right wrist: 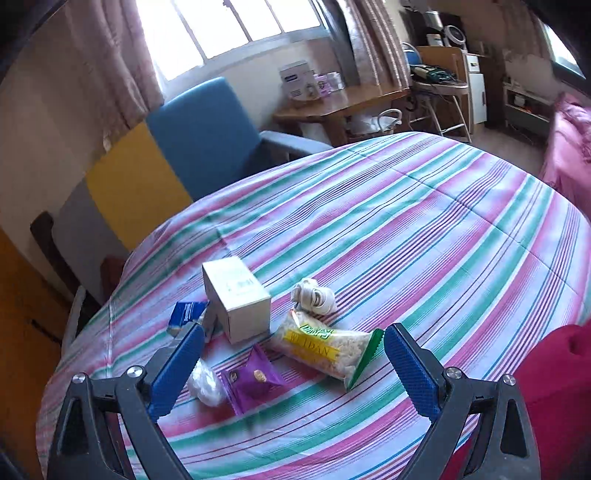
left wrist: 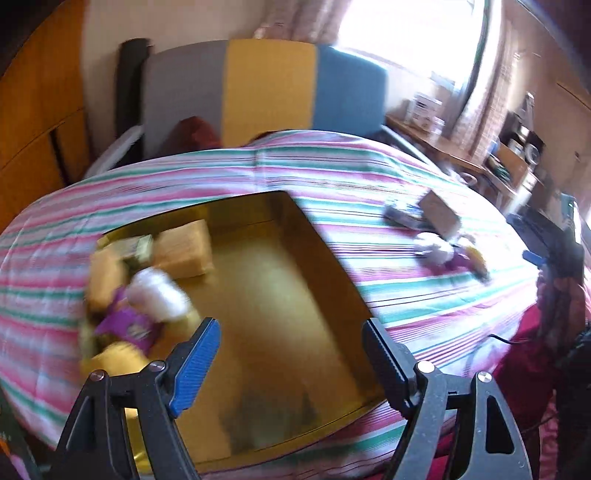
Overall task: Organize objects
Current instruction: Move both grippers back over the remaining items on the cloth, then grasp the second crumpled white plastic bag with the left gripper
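left gripper (left wrist: 291,354): jaws wide apart, empty | right gripper (right wrist: 293,369): jaws wide apart, empty

Items on a bed (right wrist: 424,229), some already in a box (left wrist: 280,295).
A carton (right wrist: 236,302) stands behind a noodle pack (right wrist: 325,350) and snack pouch (right wrist: 255,380); a cable coil (right wrist: 314,299) lies right of the carton.

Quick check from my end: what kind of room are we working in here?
Most likely a lived-in bedroom or bed-sitting room. The work surface is covered by a striped bedsheet, there is a curtained window behind a colour-block armchair, and a cluttered wooden desk stands by the wall.
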Demonstrator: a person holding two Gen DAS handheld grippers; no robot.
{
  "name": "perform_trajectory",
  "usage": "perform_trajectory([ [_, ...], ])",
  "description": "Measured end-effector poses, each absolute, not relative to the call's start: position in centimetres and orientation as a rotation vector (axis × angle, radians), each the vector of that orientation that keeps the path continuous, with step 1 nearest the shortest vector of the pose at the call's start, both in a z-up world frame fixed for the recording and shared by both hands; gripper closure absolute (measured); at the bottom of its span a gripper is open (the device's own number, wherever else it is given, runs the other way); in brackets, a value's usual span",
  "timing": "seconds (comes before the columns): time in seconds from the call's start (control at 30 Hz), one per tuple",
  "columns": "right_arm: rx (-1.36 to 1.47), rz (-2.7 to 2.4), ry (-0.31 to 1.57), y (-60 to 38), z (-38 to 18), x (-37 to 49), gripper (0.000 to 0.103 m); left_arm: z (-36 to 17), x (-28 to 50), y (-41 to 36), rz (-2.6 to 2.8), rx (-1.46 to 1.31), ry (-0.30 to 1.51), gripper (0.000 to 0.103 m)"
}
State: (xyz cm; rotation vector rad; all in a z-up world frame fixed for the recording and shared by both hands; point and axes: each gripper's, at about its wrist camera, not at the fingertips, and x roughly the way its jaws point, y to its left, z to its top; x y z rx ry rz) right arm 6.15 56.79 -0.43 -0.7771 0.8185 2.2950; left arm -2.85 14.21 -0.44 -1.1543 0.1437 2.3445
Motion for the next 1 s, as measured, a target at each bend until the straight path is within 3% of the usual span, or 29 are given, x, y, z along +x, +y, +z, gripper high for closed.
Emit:
perform_trajectory([
  [0.33, -0.75, 2.279, 0.964, 57.8, -1.3, 6.7, 0.003, -1.3, -3.7, 25.6, 2.111, -1.166, 0.217, 0.023],
  [0.57, -0.664, 2.204, 1.145, 59.8, -2.1, 8.6, 0.0, -3.5, -5.5, 31.5, 2.018, -1.235, 0.219, 0.036],
  [0.7, -0.693, 2.218, 1.143, 59.6, -2.3, 8.0, 0.0, -5.0, -7.6, 34.7, 1.966, -1.305, 0.162, 0.041],
  [1.0, -0.745, 2.255, 1.15, 59.4, -2.6, 7.2, 0.0, -6.7, -10.2, 40.8, 1.962, -1.339, 0.107, 0.04],
])
